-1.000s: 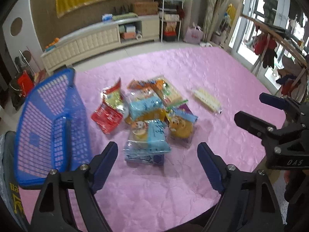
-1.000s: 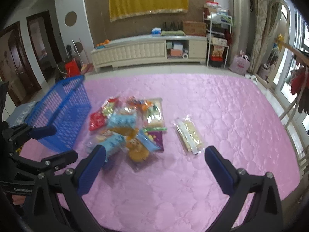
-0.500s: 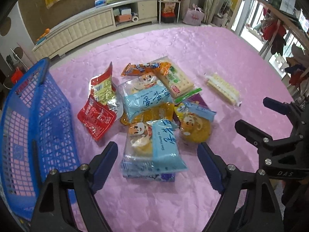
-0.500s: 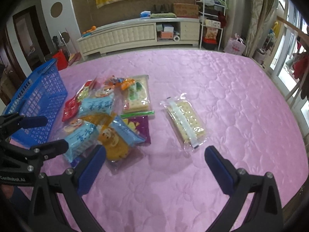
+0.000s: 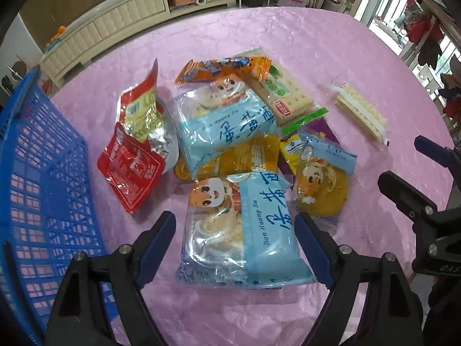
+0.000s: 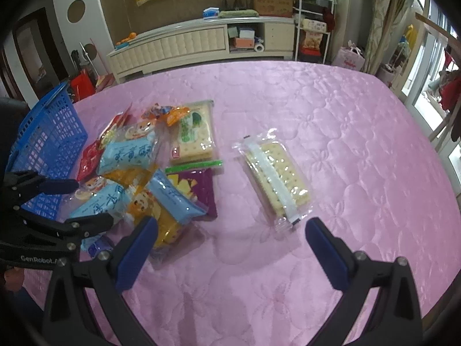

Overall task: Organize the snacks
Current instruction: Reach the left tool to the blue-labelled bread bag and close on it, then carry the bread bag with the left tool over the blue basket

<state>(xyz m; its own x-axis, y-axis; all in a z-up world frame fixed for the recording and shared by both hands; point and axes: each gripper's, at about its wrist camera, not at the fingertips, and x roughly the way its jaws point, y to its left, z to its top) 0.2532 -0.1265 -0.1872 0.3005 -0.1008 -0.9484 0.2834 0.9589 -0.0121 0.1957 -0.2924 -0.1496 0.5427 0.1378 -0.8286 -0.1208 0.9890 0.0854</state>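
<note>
A heap of snack packets lies on the pink quilted tablecloth point(image 5: 288, 37). Nearest is a light-blue and clear pastry packet point(image 5: 242, 230), lying between the wide-apart jaws of my left gripper point(image 5: 236, 225), which is open; its pads stand clear of the wrapper. A second light-blue packet point(image 5: 222, 127), red pouches point(image 5: 129, 170), an orange packet point(image 5: 224, 67) and a green-label cracker pack point(image 5: 279, 95) lie behind. My right gripper point(image 6: 230, 236) is open over bare cloth, just short of a clear cracker pack point(image 6: 273, 173) lying apart on the right. A blue basket point(image 5: 37, 190) stands left.
A cream low cabinet point(image 6: 184, 46) and shelves stand on the floor beyond the table's far edge. A wooden rail with hanging clothes point(image 5: 426, 28) is on the right. Wide pink cloth point(image 6: 360, 132) extends right of the lone cracker pack.
Both grippers have come down and forward toward the snacks. The blue pastry packet now sits between the left jaws, and the lone cracker pack lies closer to the right jaws. Both stay open.
</note>
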